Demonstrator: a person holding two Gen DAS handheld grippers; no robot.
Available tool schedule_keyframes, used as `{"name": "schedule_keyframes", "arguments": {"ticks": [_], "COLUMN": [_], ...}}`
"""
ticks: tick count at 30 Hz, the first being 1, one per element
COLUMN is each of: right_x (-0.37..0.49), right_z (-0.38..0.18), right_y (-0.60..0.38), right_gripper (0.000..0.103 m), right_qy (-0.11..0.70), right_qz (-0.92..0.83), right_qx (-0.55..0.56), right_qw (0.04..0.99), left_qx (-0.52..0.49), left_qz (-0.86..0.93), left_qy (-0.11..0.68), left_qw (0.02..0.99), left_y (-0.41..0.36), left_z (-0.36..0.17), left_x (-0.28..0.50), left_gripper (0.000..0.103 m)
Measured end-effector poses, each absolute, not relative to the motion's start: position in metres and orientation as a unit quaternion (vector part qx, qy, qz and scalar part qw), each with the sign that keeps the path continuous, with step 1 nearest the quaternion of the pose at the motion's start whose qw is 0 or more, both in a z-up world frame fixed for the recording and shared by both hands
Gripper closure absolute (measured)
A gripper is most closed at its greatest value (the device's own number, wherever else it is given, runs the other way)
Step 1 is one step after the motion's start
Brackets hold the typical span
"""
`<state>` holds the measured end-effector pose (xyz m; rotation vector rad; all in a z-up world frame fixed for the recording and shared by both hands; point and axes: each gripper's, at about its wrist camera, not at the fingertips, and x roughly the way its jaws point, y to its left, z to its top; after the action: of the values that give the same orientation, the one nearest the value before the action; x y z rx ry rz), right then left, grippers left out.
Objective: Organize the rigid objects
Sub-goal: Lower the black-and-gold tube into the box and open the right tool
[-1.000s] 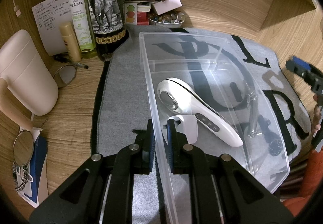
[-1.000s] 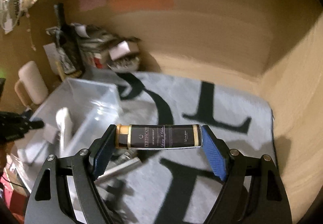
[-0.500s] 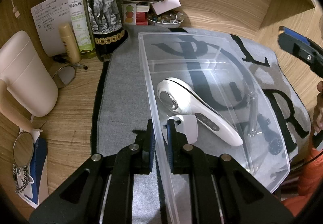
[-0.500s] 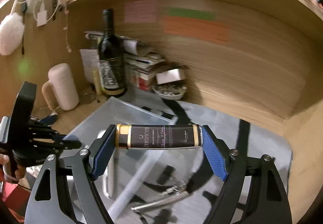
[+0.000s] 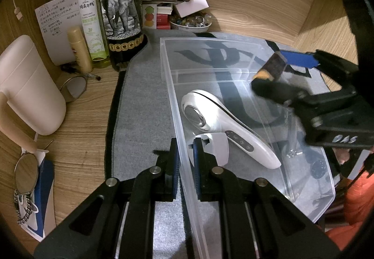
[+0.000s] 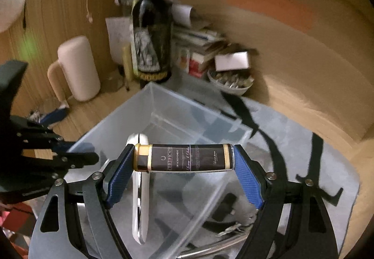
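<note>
A clear plastic bin stands on a grey mat. My left gripper is shut on the bin's near left wall. Inside lie a white handheld device and a small white part. My right gripper is shut on a dark cylinder with gold ends, held crosswise above the bin. In the left wrist view the right gripper hovers over the bin's right side with the cylinder end-on.
A wine bottle, green spray bottle, small tube, papers and a bowl of trinkets crowd the back left corner. A beige mug and mirrors sit at left. Metal tools lie right of the bin.
My right gripper has carried the cylinder leftward from beside the bin to above its right part. The left gripper keeps its hold on the bin wall.
</note>
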<state>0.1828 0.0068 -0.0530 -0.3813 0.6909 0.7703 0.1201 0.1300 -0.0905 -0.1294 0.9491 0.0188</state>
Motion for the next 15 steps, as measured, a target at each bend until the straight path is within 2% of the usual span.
{"name": "schedule_keyframes", "arguments": {"ticks": [15], "right_x": [0.184], "right_z": [-0.073], "right_y": [0.023], "right_gripper": [0.023], "right_qy": [0.363], "right_qz": [0.369], "right_qx": [-0.203], "right_qw": [0.831], "left_qx": [-0.063], "left_qz": [0.008], "left_qy": [0.456], "left_qw": [0.888], "left_y": [0.13], "left_z": [-0.09], "left_x": [0.12], "left_gripper": [0.092]}}
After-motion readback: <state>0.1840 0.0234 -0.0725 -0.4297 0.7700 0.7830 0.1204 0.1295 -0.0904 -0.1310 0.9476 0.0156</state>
